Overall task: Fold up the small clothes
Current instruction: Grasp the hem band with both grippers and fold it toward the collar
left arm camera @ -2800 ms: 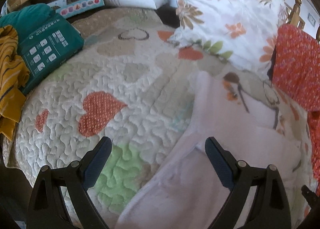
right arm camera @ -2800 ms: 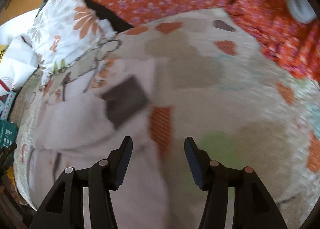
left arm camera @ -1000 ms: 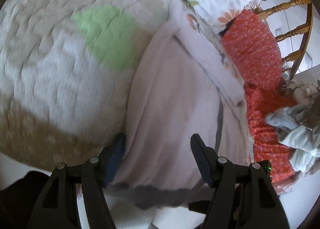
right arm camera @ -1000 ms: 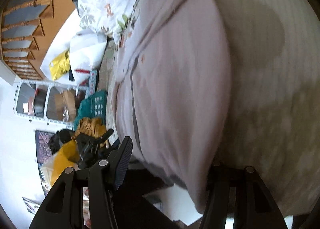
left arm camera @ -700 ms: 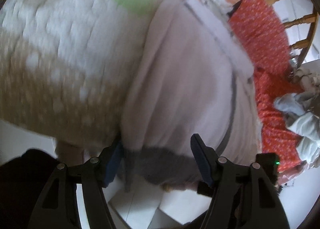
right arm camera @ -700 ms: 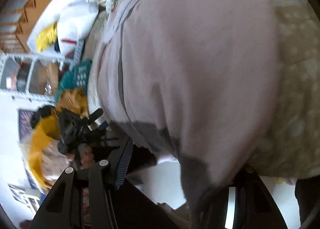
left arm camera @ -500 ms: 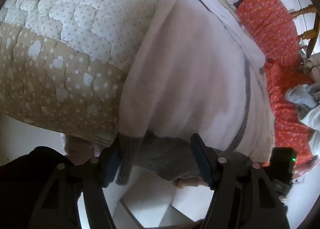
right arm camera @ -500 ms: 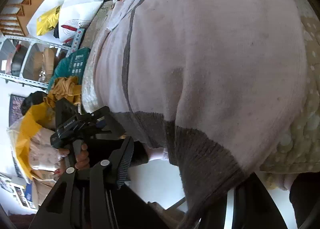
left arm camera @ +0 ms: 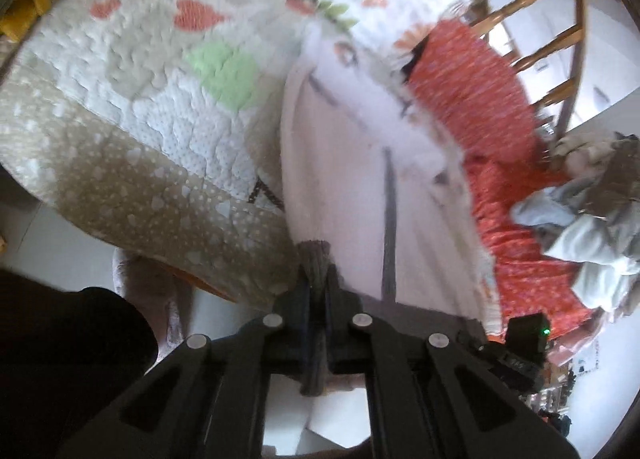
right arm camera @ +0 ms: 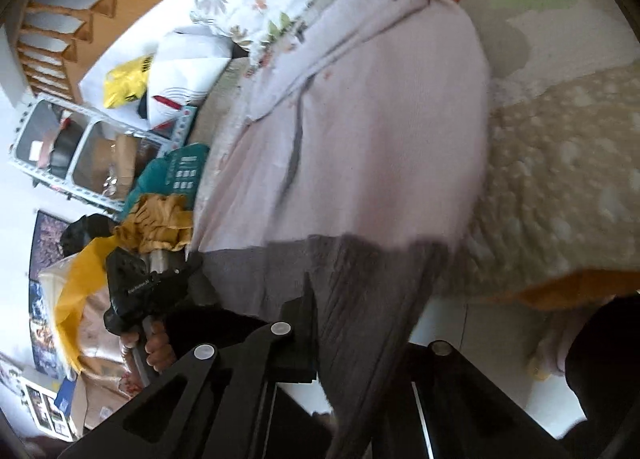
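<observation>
The bed's quilt (left arm camera: 132, 131) carries the pale pink sweater (left arm camera: 344, 179), laid lengthwise with its grey ribbed hem (right arm camera: 360, 283) hanging off the near edge. My left hand-held gripper (left arm camera: 316, 291) is clamped on one hem corner, my right hand-held gripper (right arm camera: 352, 343) on the other. I judge it best to keep the hem taut and level between them while carrying it toward the collar.

The right gripper's (right arm camera: 352, 323) far fingers lie hidden behind the sweater's grey hem (right arm camera: 360, 279).
</observation>
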